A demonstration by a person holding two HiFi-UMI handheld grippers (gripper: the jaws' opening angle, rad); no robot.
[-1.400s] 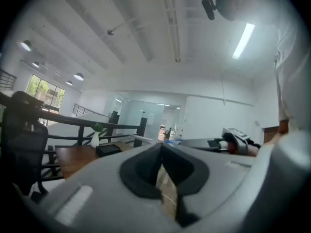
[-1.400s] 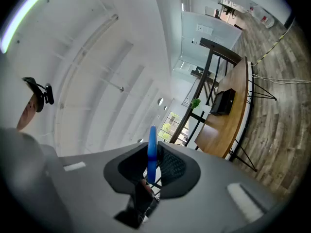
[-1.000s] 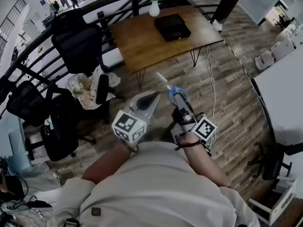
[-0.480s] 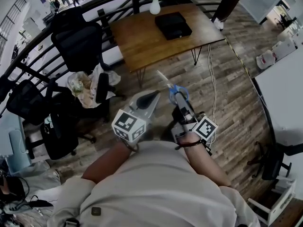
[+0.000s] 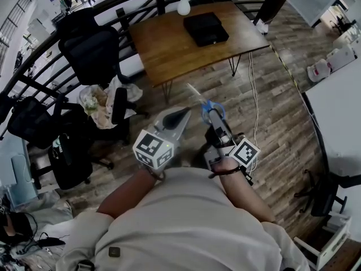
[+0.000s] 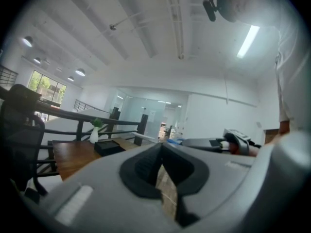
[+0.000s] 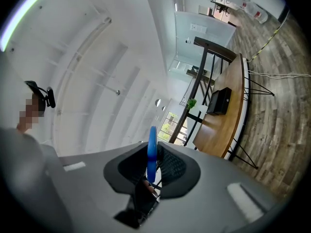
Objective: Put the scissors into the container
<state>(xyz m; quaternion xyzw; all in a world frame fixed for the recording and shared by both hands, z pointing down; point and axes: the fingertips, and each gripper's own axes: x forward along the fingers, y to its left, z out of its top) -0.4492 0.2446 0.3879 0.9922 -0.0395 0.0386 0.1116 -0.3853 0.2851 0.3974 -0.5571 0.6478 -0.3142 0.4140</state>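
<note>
In the head view my right gripper (image 5: 212, 113) is shut on scissors (image 5: 207, 107) with blue handles; their metal blades stick out forward and to the left over the wooden floor. The right gripper view shows the blue handle (image 7: 152, 149) clamped edge-on between the pads of that right gripper (image 7: 153, 165). My left gripper (image 5: 183, 114) is beside it, shut and holding nothing. The left gripper view shows that left gripper (image 6: 162, 154) with its dark pads meeting. A black container (image 5: 207, 29) lies on the wooden table (image 5: 169, 49) ahead, well beyond both grippers.
A white vase with a plant (image 5: 184, 7) stands at the table's far edge, against a dark railing (image 5: 51, 49). Black office chairs (image 5: 93, 52) and a cluttered seat (image 5: 98, 103) stand to the left. A cable (image 5: 252, 95) runs over the floor at the right.
The whole view has shifted a little with the person. Both grippers keep their pose, and the scissors stay gripped in the right one.
</note>
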